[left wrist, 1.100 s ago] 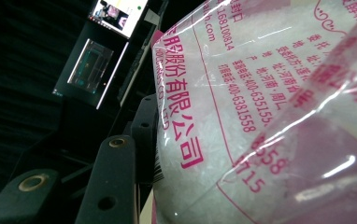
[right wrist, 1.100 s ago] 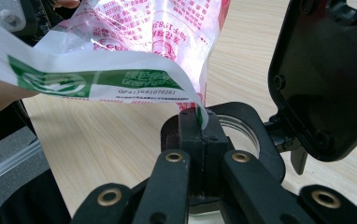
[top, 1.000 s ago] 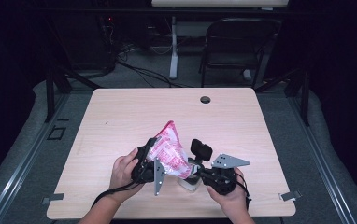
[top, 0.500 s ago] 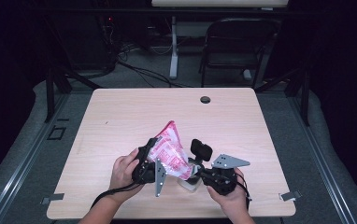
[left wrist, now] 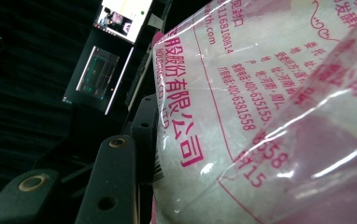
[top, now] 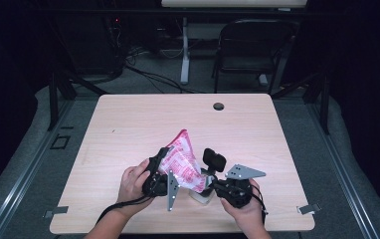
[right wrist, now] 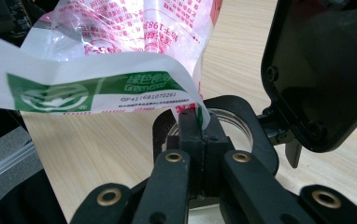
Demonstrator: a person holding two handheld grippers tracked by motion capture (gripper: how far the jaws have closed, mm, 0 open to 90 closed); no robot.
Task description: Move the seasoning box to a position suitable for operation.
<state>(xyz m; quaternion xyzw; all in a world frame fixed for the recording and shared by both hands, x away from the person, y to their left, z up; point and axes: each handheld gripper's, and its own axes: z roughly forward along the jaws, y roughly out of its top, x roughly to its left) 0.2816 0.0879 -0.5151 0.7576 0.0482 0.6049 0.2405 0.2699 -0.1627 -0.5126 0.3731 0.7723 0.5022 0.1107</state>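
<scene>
A clear plastic bag (top: 180, 160) with pink print hangs above the table's near middle, held between both grippers. My left gripper (top: 161, 168) grips its left side; in the left gripper view the bag (left wrist: 260, 93) lies against one black finger (left wrist: 113, 182) and hides the other. My right gripper (top: 212, 184) is shut on the bag's white, green-labelled edge (right wrist: 97, 93), its jaws pressed together (right wrist: 198, 127). Under the bag stands a small white container (top: 201, 196) with a round clear rim (right wrist: 236, 122) and a raised black lid (right wrist: 324, 65).
The wooden table (top: 128, 124) has a dark cable hole (top: 219, 106) near its far edge. A black chair (top: 250, 50) and a desk leg stand beyond it. Both hands are close to the table's front edge. Lit screens (left wrist: 99, 74) glow far off.
</scene>
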